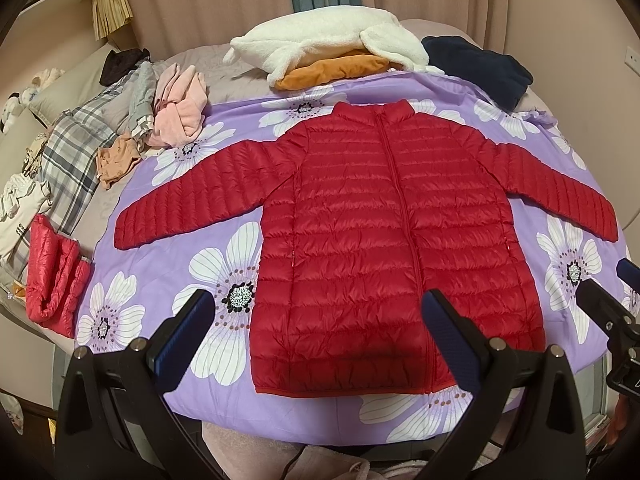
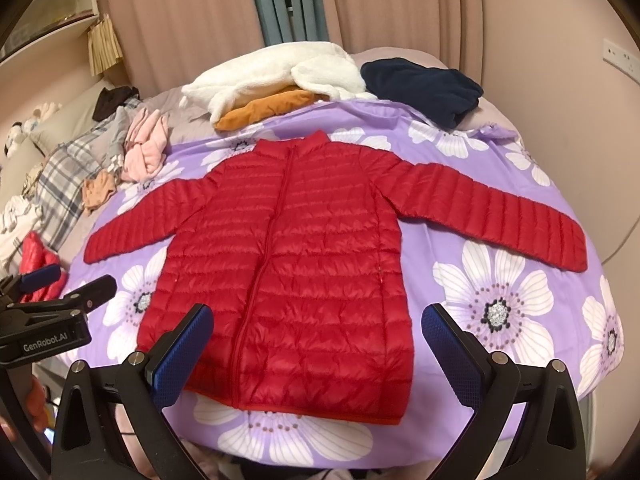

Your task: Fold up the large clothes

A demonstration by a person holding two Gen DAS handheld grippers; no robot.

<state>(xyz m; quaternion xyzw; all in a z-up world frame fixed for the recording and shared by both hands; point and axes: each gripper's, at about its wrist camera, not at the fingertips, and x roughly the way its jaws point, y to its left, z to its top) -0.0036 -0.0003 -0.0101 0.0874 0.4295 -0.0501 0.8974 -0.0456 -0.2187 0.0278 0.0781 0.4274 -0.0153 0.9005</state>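
Far left on the bed (image 1: 240,64): a folded red bundle (image 1: 54,280), then plaid, pink and tan clothes in a heap (image 1: 120,128). Centre: red jacket (image 1: 380,232) spread flat, front up and zipped, on the floral sheet (image 1: 224,280), both sleeves out to the sides, hem nearest the cameras. Behind the collar, a white fleece (image 1: 320,44) over something orange, and a dark garment to the right.

Left gripper (image 1: 320,316) released, fingers (image 1: 188,320) spread wide above the hem's left part, holding nothing. Right gripper (image 2: 316,336) likewise released and empty over the hem's right part.

Likely first step: fold a sleeve in. Best to pinch the cuff only, lift little, lay the sleeve straight across the chest, then press out trapped air, since slick puffy fabric tends to slide and spring back.
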